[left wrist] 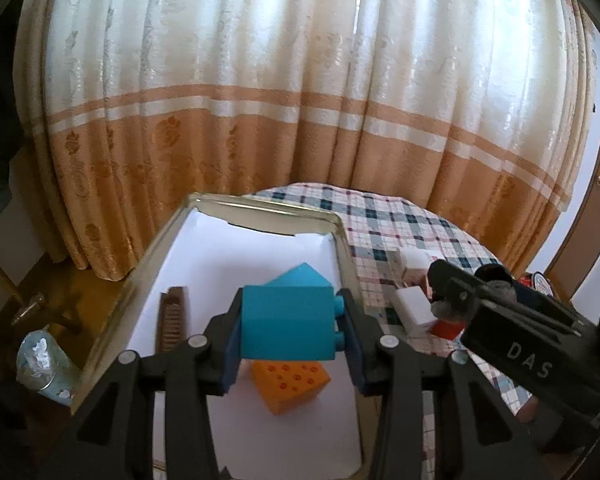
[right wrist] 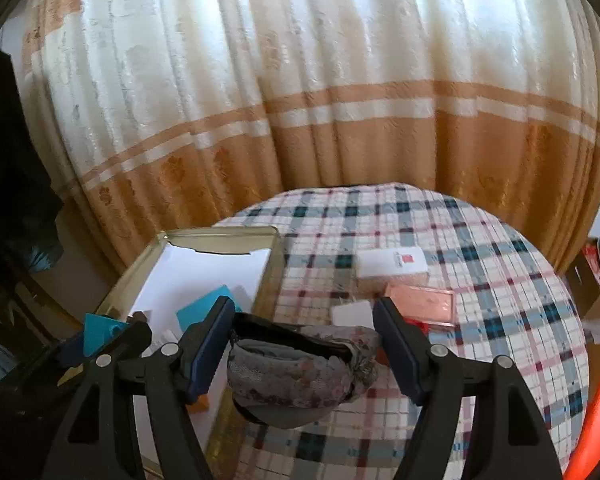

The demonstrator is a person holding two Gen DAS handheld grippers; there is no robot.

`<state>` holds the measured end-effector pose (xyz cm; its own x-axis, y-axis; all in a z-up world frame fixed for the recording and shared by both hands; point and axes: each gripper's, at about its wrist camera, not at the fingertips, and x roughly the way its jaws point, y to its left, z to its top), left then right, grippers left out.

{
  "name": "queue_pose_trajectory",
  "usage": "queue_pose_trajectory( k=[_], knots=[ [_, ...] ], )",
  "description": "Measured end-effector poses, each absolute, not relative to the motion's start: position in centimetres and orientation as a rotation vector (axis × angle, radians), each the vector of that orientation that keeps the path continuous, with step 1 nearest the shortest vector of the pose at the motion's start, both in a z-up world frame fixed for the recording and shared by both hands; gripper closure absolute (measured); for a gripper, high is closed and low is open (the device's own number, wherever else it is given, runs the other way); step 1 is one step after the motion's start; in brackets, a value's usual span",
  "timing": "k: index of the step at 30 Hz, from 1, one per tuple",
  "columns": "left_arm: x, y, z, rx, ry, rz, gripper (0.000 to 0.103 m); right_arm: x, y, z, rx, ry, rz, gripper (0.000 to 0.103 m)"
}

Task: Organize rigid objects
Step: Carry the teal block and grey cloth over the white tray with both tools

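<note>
The left claw [left wrist: 290,330] is closed on a blue block [left wrist: 286,328]. Its two pads press the block's sides, and the block hangs above the tray [left wrist: 342,248]. The tray is a metal one with white paper inside, and it sits on the counter [right wrist: 480,280] with the checked cloth.

Under the blue block, inside the tray, lies an orange block [left wrist: 290,384]. The blue block hides part of it. Behind the blue block there is another blue piece [left wrist: 300,274] with a pointy top, and only its top shows. A brown comb [left wrist: 173,318] lies in the tray too, to the left of the blue block.

The right claw [right wrist: 304,350] has its pads about half apart and holds a soft flowery pouch [right wrist: 300,372]. The pouch hangs between the pads, just to the right of the tray. The left pad touches it. I cannot tell if the right pad touches it.

Only the right view shows the white box [right wrist: 392,262] and the pink clear box [right wrist: 424,300], both to the right of the tray. They are blurry. In the left view the right claw covers most of them.

Only the left view shows the orange block and the comb well.
</note>
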<state>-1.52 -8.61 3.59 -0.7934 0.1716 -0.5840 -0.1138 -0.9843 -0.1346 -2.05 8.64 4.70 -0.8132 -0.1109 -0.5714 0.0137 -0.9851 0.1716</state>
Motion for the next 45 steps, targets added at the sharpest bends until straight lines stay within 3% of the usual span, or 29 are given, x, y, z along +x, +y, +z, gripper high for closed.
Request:
queue_pose_trajectory(
  k=[21, 45],
  knots=[
    [-5.0, -15.2, 3.0, -1.031, -0.2, 2.986, 0.06, -6.4, 2.6, 4.6, 0.96, -0.177, -2.837, 0.029],
    [-5.4, -15.6, 0.6, -1.161, -0.133, 3.009, 0.06, -7.0, 0.7, 0.6, 1.059, -0.187, -2.65, 0.029]
  ],
)
